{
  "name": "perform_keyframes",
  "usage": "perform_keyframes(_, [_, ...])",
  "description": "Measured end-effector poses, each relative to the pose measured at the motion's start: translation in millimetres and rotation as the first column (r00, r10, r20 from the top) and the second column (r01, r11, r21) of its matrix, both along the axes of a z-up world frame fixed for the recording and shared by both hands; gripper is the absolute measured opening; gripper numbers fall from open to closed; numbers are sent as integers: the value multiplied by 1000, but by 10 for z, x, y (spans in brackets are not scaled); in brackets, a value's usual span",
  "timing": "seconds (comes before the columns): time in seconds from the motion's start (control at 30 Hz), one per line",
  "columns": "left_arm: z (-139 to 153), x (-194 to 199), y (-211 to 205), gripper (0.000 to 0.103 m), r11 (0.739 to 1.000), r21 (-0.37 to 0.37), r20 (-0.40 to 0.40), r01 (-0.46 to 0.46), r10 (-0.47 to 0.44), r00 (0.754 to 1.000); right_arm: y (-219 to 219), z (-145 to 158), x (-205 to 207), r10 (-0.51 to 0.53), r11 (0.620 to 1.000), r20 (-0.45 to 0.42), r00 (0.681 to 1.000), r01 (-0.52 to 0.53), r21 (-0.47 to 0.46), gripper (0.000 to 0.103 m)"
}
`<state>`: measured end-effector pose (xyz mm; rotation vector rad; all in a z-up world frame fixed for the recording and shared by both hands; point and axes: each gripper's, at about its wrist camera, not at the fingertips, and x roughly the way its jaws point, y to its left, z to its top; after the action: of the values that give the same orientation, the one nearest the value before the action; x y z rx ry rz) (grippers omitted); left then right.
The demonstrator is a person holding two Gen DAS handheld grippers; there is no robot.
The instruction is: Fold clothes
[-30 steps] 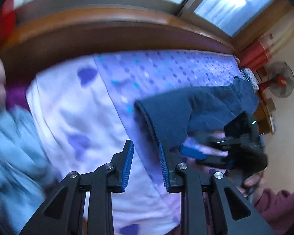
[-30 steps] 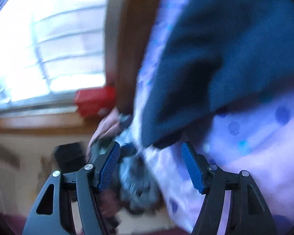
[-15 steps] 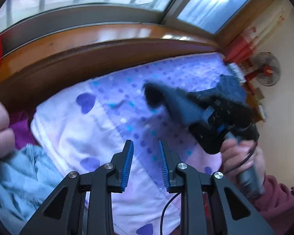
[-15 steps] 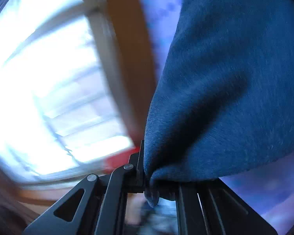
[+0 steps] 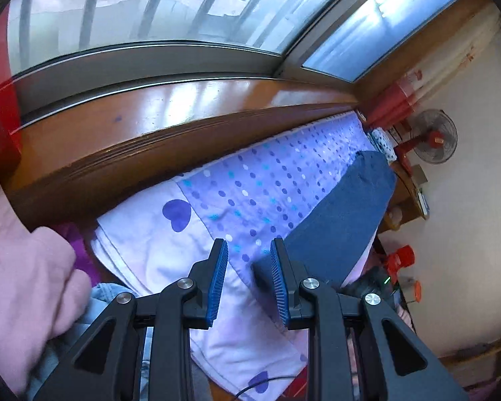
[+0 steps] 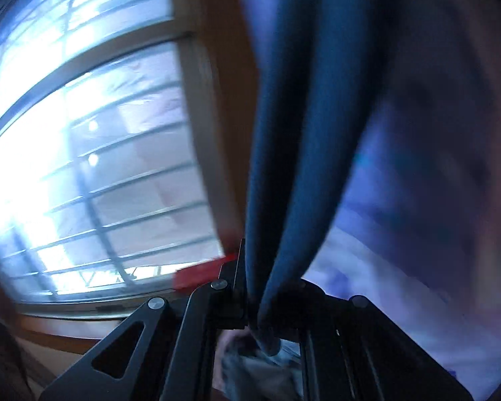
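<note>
A dark blue garment [image 5: 344, 220] lies stretched along the right side of a purple dotted bed sheet [image 5: 267, 180]. My left gripper [image 5: 248, 277] is open and empty, hovering just left of the garment's near end. My right gripper [image 6: 254, 304] is shut on the dark blue garment [image 6: 284, 153], which rises from the jaws in two taut folds. The right wrist view is blurred. Only part of the right gripper's body [image 5: 374, 284] shows in the left wrist view, below the garment's edge.
A wooden window ledge [image 5: 170, 123] runs along the far side of the bed. A light blue cloth pile [image 5: 93, 304] lies near left, by a hand [image 5: 23, 267]. A fan [image 5: 434, 137] and red items stand at the right.
My right gripper closed on the garment's end and pulled it out long toward the near right. The garment went from bunched and lifted to stretched. My left gripper stayed open.
</note>
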<state>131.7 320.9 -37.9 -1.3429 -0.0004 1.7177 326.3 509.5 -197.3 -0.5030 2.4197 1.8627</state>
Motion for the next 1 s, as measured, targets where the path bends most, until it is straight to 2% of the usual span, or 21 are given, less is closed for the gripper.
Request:
perform_keyframes(0.1, [-68, 61, 40, 26, 998, -38, -23, 45, -46, 999, -197, -169, 163, 48, 997, 71, 996, -52, 62, 6])
perform_keyframes(0.23, [-230, 200, 50, 26, 995, -57, 23, 83, -82, 996, -189, -314, 360, 73, 983, 201, 977, -104, 149, 6])
perform_keyframes(0.3, [-292, 299, 71, 26, 992, -79, 22, 100, -99, 995, -202, -392, 398, 74, 985, 184, 980, -101, 143, 6])
perform_keyframes(0.47, [-277, 506, 178, 26, 985, -94, 7, 142, -142, 990, -275, -336, 355, 59, 981, 197, 979, -93, 170, 9])
perform_keyframes(0.57, [-167, 624, 302, 26, 984, -84, -28, 158, -161, 987, -410, -235, 386, 68, 983, 175, 982, -96, 157, 35])
perform_keyframes(0.6, [-123, 662, 361, 26, 983, -77, -44, 165, -168, 985, -516, -140, 404, 86, 979, 168, 982, -114, 167, 51])
perform_keyframes(0.63, [-78, 700, 420, 26, 983, -69, -60, 171, -175, 983, -573, -36, 424, 109, 973, 156, 982, -137, 187, 56])
perform_keyframes(0.67, [-40, 735, 487, 26, 982, -62, -80, 179, -183, 980, -605, 65, 451, 130, 965, 141, 981, -158, 209, 57])
perform_keyframes(0.73, [-8, 814, 632, 26, 980, -53, -116, 190, -195, 974, -560, 342, 579, 150, 937, 120, 981, -180, 301, 57])
perform_keyframes(0.8, [-13, 922, 815, 26, 978, -51, -148, 201, -206, 967, -302, 602, 812, 106, 896, 125, 986, -149, 418, 60])
perform_keyframes(0.83, [-44, 989, 914, 26, 979, -57, -158, 197, -204, 966, -126, 668, 949, 78, 876, 143, 987, -136, 463, 64])
perform_keyframes(0.9, [-110, 1124, 1110, 26, 979, -69, -178, 190, -199, 964, 216, 794, 1285, 17, 805, 212, 977, -139, 577, 69])
perform_keyframes(0.93, [-161, 1216, 1250, 26, 979, -68, -175, 190, -199, 964, 478, 891, 1274, -6, 777, 248, 969, -152, 611, 69])
perform_keyframes(1.0, [-283, 1441, 1613, 26, 977, -69, -167, 199, -208, 964, 947, 1030, 1504, -39, 731, 309, 950, -183, 658, 69])
